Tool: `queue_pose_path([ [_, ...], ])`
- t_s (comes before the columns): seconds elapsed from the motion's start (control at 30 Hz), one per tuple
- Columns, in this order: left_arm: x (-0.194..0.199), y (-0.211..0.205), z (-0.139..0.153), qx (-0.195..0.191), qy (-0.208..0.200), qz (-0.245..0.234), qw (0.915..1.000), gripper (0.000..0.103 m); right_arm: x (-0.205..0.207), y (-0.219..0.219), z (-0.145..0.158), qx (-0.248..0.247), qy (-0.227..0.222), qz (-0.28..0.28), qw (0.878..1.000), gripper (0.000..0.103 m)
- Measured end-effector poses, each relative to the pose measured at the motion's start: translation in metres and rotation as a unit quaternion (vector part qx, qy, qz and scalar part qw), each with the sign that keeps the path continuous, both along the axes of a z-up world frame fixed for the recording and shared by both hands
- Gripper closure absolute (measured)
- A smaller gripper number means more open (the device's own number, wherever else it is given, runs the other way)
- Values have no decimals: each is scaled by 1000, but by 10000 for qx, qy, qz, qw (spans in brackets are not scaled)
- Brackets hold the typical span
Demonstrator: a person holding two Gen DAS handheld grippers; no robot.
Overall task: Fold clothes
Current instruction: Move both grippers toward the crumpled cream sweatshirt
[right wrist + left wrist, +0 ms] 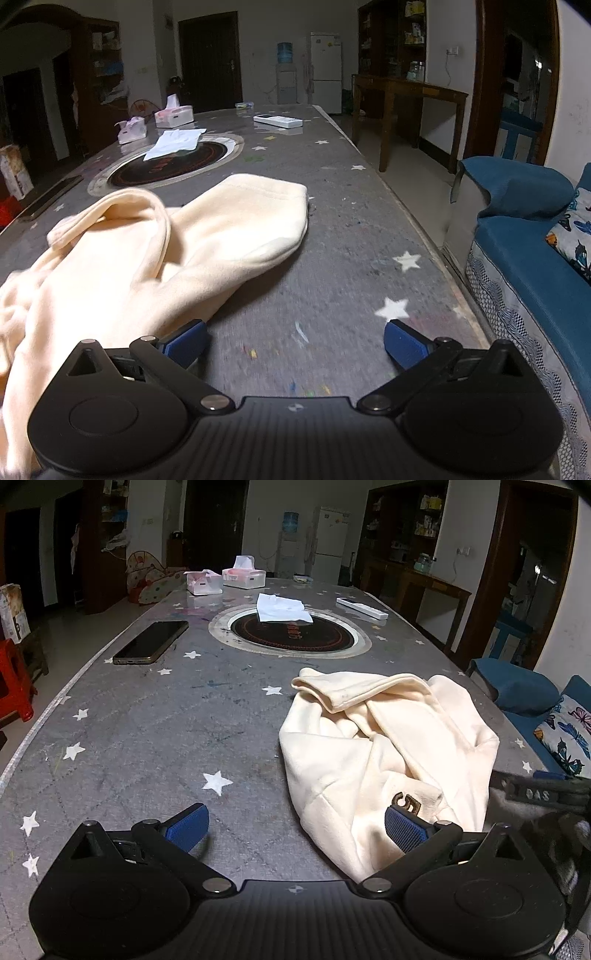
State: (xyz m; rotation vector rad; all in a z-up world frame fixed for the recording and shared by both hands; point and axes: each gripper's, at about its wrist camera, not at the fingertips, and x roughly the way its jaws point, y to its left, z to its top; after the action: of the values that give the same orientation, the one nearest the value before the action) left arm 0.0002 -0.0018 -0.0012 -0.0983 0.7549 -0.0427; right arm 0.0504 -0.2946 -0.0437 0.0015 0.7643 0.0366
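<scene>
garment: cream sweatshirt (373,746) lies crumpled on the star-print table (147,731), on the near side of the round inset burner (291,631); one sleeve (255,218) points toward the burner.
left tool (295,827): spread wide, holding nothing; its right finger (404,829) is in front of the sweatshirt's near edge, contact unclear.
right tool (293,341): spread wide, empty, over bare table just right of the sweatshirt.
step: start, nothing folded, probably lining up the first grab.
next: pinch two edges, likely hem or shoulders, pull flat before folding.
risk: bunched layers, a pinch may take more than one.
</scene>
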Motion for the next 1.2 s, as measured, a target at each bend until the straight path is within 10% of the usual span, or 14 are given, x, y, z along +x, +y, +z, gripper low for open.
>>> queue_pose_path([
  [1.2, -50, -24, 25, -159, -211, -172, 9995, 0, -105, 31, 54, 213, -943, 1081, 9894, 0],
])
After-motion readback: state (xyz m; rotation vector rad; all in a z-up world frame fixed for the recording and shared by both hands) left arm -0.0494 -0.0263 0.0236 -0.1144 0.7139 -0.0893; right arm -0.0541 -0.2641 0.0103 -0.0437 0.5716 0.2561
